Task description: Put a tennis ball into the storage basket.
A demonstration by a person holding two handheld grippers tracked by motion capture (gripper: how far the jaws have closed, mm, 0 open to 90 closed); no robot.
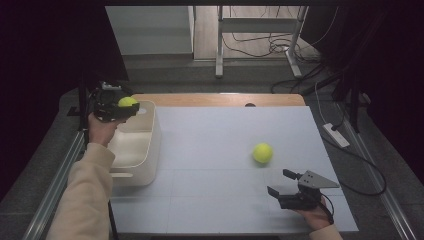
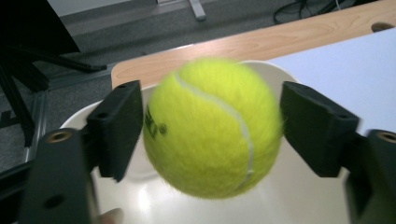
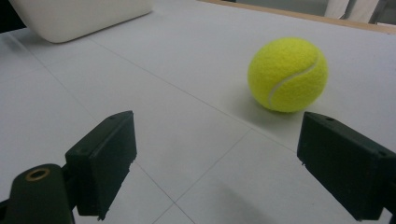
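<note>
A yellow tennis ball (image 2: pixel 212 128) hangs between the jaws of my left gripper (image 2: pixel 211 128), above the inside of a cream bin (image 2: pixel 289 205). Thin gaps show between the ball and each pad, and the ball looks blurred. From the high view this gripper (image 1: pixel 122 107) sits over the bin's (image 1: pixel 150 150) far end with the ball (image 1: pixel 127 101) at its tip. A second tennis ball (image 1: pixel 262 153) rests on the white table mat. My right gripper (image 1: pixel 277 181) stands open just short of it, with that ball (image 3: pixel 287 74) ahead and to the right of its jaws (image 3: pixel 215 158).
The white mat (image 1: pixel 215 145) covers a wooden table (image 1: pixel 220 99) whose far edge shows bare. The bin's corner (image 3: pixel 79 16) lies far left in the right gripper view. Cables and a table frame (image 1: pixel 260 45) lie on the floor beyond.
</note>
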